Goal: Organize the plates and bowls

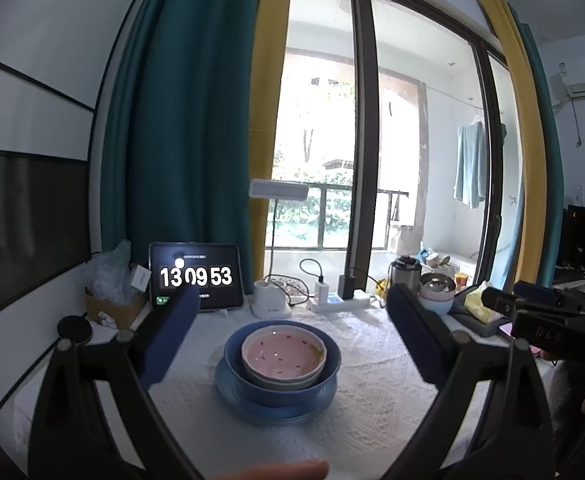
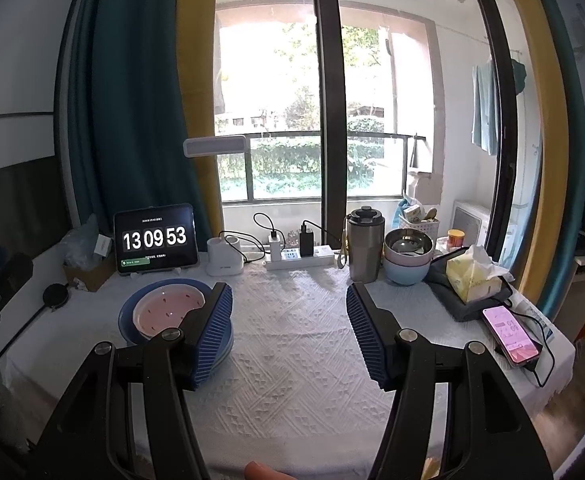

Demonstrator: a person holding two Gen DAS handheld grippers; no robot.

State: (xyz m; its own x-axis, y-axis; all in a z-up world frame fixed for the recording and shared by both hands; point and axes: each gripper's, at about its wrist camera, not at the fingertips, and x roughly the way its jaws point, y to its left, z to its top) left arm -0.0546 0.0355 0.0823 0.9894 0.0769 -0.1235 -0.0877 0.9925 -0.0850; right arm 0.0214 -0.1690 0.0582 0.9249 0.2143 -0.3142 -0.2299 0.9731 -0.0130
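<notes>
Spread wide and empty, left gripper (image 1: 288,320) and right gripper (image 2: 290,328) over white textured tablecloth (image 2: 292,380); glazed pink ceramic bowl (image 1: 283,354) nested in blue ceramic bowl (image 1: 282,386) on blue plate (image 1: 252,408), mid-table; judged rigid, slick, breakable, best pinched at rim.

A home: curtains (image 1: 180,120), balcony laundry (image 1: 469,164), cluttered table (image 2: 292,340).

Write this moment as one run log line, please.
left gripper: open, empty | right gripper: open, empty | pink bowl: nested in blue bowl on blue plate
</notes>
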